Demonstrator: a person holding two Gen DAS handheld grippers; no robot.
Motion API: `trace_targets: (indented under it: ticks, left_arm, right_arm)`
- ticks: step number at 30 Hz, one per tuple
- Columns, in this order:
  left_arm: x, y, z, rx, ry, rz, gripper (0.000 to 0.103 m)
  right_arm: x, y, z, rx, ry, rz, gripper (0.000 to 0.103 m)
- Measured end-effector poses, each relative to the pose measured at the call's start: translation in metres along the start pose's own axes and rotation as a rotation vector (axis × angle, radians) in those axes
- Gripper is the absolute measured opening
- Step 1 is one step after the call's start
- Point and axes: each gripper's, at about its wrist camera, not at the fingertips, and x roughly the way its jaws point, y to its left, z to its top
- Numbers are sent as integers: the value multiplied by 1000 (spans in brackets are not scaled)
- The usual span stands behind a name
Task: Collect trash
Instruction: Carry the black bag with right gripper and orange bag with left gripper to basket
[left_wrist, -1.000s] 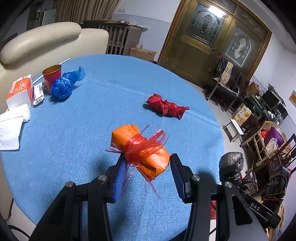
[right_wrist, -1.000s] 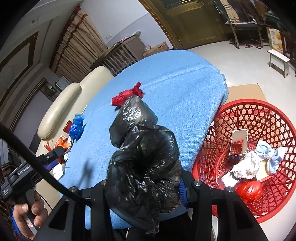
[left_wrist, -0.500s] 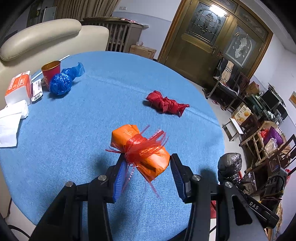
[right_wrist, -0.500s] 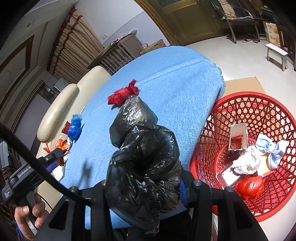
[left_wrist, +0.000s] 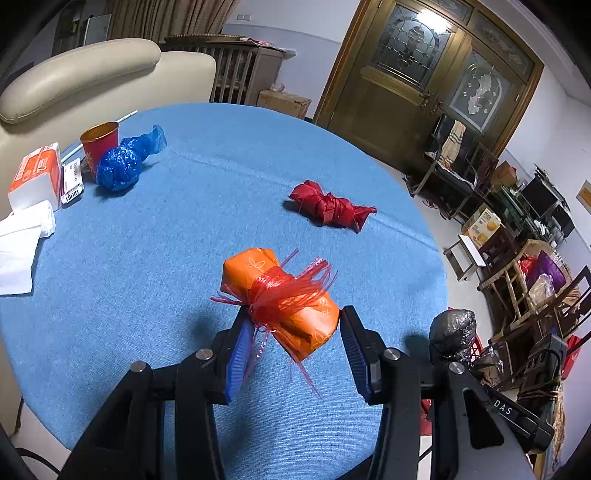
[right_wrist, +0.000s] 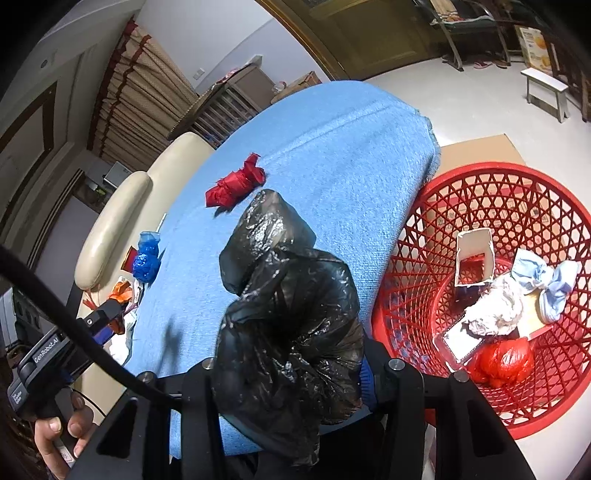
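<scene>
An orange parcel (left_wrist: 258, 266) tied with red plastic ribbon hangs just above the blue tablecloth (left_wrist: 221, 147), and my left gripper (left_wrist: 291, 321) is shut on it. My right gripper (right_wrist: 291, 354) is shut on a crumpled black plastic bag (right_wrist: 284, 295) at the table's edge, and the bag hides its pads. To the right, down on the floor, stands a red basket (right_wrist: 480, 173) with trash in it. A red bundle (left_wrist: 328, 206) and a blue bundle (left_wrist: 120, 168) lie on the cloth. The black bag (left_wrist: 452, 328) also shows at the right of the left wrist view.
At the table's far left are a red cup (left_wrist: 99, 140), an orange-and-white tissue pack (left_wrist: 35, 181) and loose white tissues (left_wrist: 18, 243). A cream sofa (left_wrist: 81, 77) backs the table. A hand (right_wrist: 55, 432) holds the left gripper's handle. Cardboard (right_wrist: 476, 147) lies under the basket.
Both grippers keep hold of their loads. The right wrist view has tilted slightly, so the basket and the red bundle sit a little differently in the frame.
</scene>
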Motion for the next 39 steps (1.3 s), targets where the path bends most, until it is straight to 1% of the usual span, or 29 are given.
trace_targets:
  ticks: [12, 16, 21, 23, 26, 29, 34, 39]
  left_arm:
    - [2, 2, -1, -4, 1, 0, 49]
    - [0, 1, 0, -1, -11, 1, 49]
    - [1, -7, 1, 31, -7, -8, 49]
    - [5, -16, -1, 64, 14, -29, 49]
    - [8, -33, -4, 120, 19, -52, 49]
    - [14, -50, -6, 154, 34, -78, 49]
    - [24, -83, -5, 219, 55, -128, 49]
    - [37, -127, -8, 307, 84, -190, 49]
  right_arm:
    - [1, -2, 0, 9, 2, -1, 51]
    - [0, -2, 0, 13, 0, -2, 51]
    - [0, -3, 0, 17, -8, -7, 51]
    - [-3, -3, -1, 18, -16, -13, 51]
    - [-9, -5, 1, 12, -40, -31, 51]
    - [-17, -12, 5, 9, -66, -60, 51]
    - [-35, -30, 16, 23, -130, -126, 51]
    - [-53, -56, 19, 49, -174, -211, 51]
